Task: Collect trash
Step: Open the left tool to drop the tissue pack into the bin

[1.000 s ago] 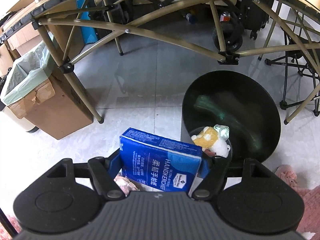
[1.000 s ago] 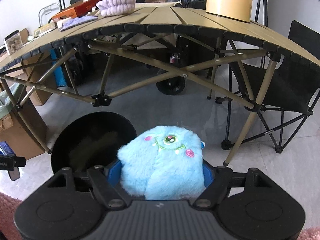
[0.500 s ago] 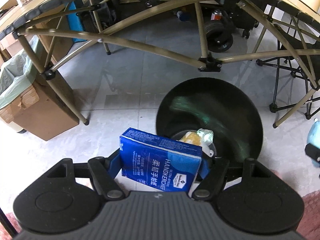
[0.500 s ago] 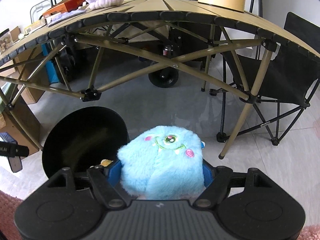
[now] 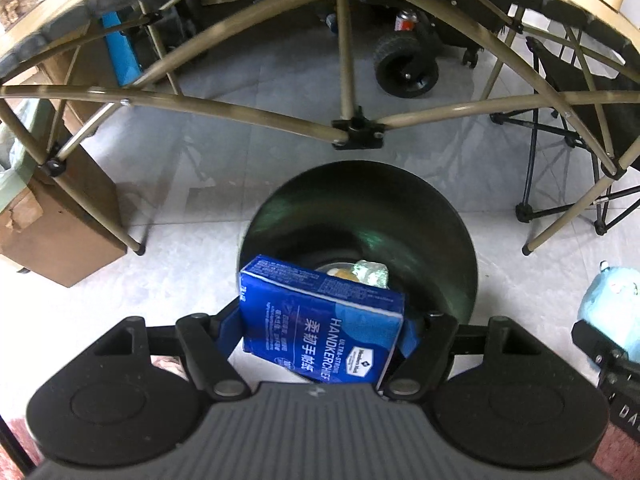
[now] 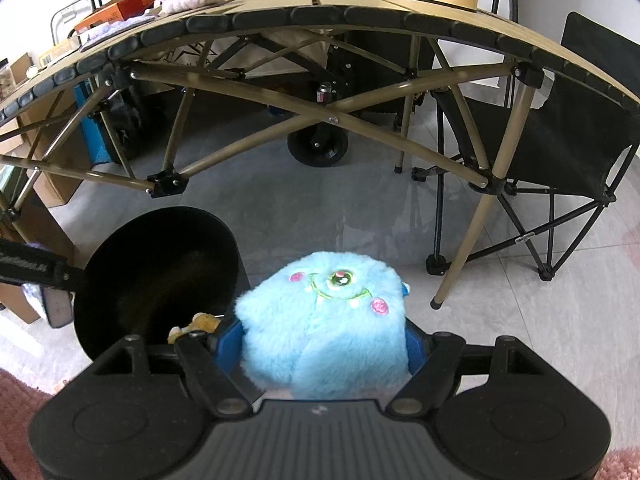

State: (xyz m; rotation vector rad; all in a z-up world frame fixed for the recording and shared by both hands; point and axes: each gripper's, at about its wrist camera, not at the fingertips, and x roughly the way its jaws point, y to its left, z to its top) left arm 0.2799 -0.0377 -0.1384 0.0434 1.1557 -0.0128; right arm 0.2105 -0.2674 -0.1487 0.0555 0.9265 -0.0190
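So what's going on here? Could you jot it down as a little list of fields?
left hand-held gripper: shut on tissue pack
right hand-held gripper: shut on blue plush
bin: black, open, on floor beside the table
bin contents: some trash at the bottom
tissue pack place: over the bin's near rim
plush place: right of the bin

- one blue tissue pack [image 5: 320, 320]
- one fluffy blue plush [image 6: 324, 328]
- one black trash bin [image 5: 360, 216]
- one folding chair [image 6: 560, 136]
- two grippers: left gripper [image 5: 320, 324], right gripper [image 6: 324, 340]
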